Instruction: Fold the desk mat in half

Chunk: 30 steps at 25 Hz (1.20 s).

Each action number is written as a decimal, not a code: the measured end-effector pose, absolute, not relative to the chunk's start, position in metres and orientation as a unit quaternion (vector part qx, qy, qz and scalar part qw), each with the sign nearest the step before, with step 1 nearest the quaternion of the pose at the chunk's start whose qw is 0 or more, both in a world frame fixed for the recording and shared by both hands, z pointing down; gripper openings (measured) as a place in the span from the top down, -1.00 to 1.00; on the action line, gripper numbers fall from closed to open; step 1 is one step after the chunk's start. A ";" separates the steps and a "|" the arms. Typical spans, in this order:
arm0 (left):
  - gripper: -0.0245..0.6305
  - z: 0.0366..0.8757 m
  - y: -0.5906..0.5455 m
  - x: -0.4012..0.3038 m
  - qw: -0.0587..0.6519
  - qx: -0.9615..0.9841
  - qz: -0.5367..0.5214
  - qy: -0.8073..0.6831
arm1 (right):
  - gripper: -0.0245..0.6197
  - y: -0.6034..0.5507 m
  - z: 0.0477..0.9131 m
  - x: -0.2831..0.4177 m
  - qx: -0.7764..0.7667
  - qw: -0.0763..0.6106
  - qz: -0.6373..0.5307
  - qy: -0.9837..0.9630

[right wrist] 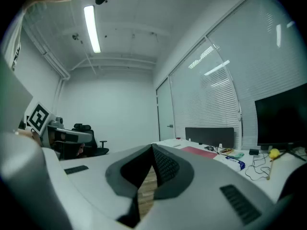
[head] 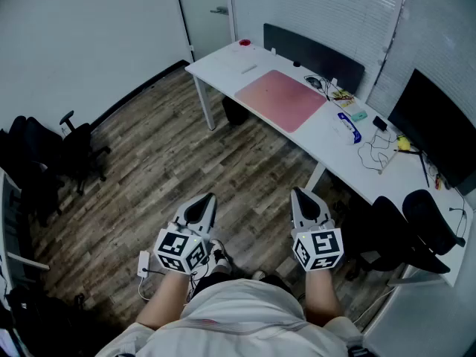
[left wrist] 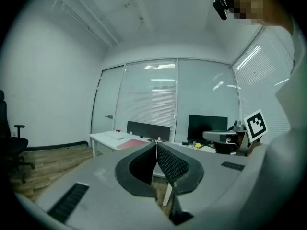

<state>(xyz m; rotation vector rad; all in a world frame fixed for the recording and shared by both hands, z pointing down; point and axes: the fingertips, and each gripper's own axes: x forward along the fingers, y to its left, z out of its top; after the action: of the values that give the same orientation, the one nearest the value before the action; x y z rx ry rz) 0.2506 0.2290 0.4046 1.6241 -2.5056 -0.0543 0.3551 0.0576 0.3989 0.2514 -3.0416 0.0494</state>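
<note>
A pink desk mat (head: 281,99) lies flat on the long white desk (head: 223,69) across the room, far from both grippers. It shows as a thin pink strip in the left gripper view (left wrist: 130,143) and in the right gripper view (right wrist: 199,150). My left gripper (head: 204,203) and right gripper (head: 302,198) are held close to my body above the wood floor. Both have their jaws pressed together at the tips with nothing between them (left wrist: 156,142) (right wrist: 153,146).
The desk carries a blue item (head: 349,126), cables (head: 375,153), small items and a dark monitor (head: 435,129). A dark partition panel (head: 312,54) stands behind it. Black office chairs stand at left (head: 74,146) and right (head: 416,225). A white power strip (head: 143,263) lies on the floor.
</note>
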 end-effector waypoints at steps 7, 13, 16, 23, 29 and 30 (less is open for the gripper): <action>0.88 0.409 0.234 0.247 0.082 0.535 -0.012 -0.841 | 0.77 0.066 0.411 0.345 0.068 0.060 0.023 -0.996; 0.88 0.418 0.243 0.240 0.096 0.522 -0.003 -0.848 | 0.77 0.073 0.420 0.334 0.054 0.064 0.034 -0.996; 0.88 0.423 0.243 0.236 0.103 0.521 0.001 -0.847 | 0.77 0.072 0.425 0.330 0.056 0.064 0.042 -0.996; 0.88 0.435 0.240 0.224 0.118 0.525 0.002 -0.843 | 0.76 0.064 0.434 0.321 0.086 0.058 0.046 -0.994; 0.88 0.450 0.248 0.194 0.128 0.509 -0.018 -0.851 | 0.76 0.063 0.452 0.295 0.070 0.096 0.057 -0.991; 0.88 0.453 0.250 0.188 0.132 0.506 -0.024 -0.852 | 0.76 0.064 0.454 0.289 0.064 0.105 0.053 -0.991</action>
<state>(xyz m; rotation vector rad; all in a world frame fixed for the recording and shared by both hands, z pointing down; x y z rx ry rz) 0.1875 0.2503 0.4529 1.4678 -2.4743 -0.0705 0.2887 0.0644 0.4539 0.1893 -2.9210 0.1571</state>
